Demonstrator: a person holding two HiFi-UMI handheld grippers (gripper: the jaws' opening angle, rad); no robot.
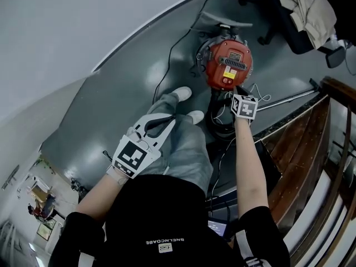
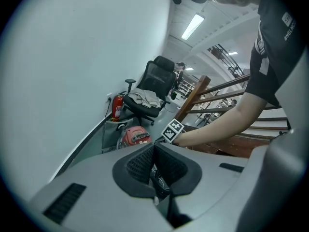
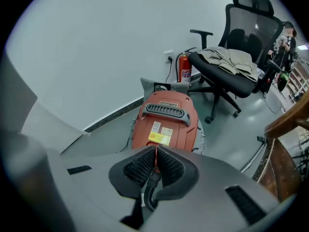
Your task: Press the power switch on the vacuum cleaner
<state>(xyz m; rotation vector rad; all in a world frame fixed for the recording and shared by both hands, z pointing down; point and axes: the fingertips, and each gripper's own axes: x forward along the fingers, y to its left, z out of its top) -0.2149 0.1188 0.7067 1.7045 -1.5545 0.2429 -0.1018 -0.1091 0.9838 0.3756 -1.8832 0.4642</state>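
Note:
The red canister vacuum cleaner (image 1: 229, 63) stands on the grey floor by the wall, with a black grille and a yellow label on top. It also shows in the right gripper view (image 3: 166, 122) and small in the left gripper view (image 2: 135, 136). My right gripper (image 1: 236, 89) is shut, and its tips sit at the vacuum's near edge (image 3: 155, 149), just below the yellow label. My left gripper (image 1: 173, 117) is shut and empty, held back over my legs, well short of the vacuum (image 2: 153, 146). I cannot pick out the power switch.
A black hose (image 1: 222, 121) coils on the floor beside my shoes (image 1: 182, 93). Behind the vacuum, a black office chair (image 3: 236, 57) draped with clothes stands beside a red fire extinguisher (image 3: 184, 69) at the wall. A wooden stair railing (image 1: 328, 127) runs along the right, a metal tube (image 1: 289, 98) before it.

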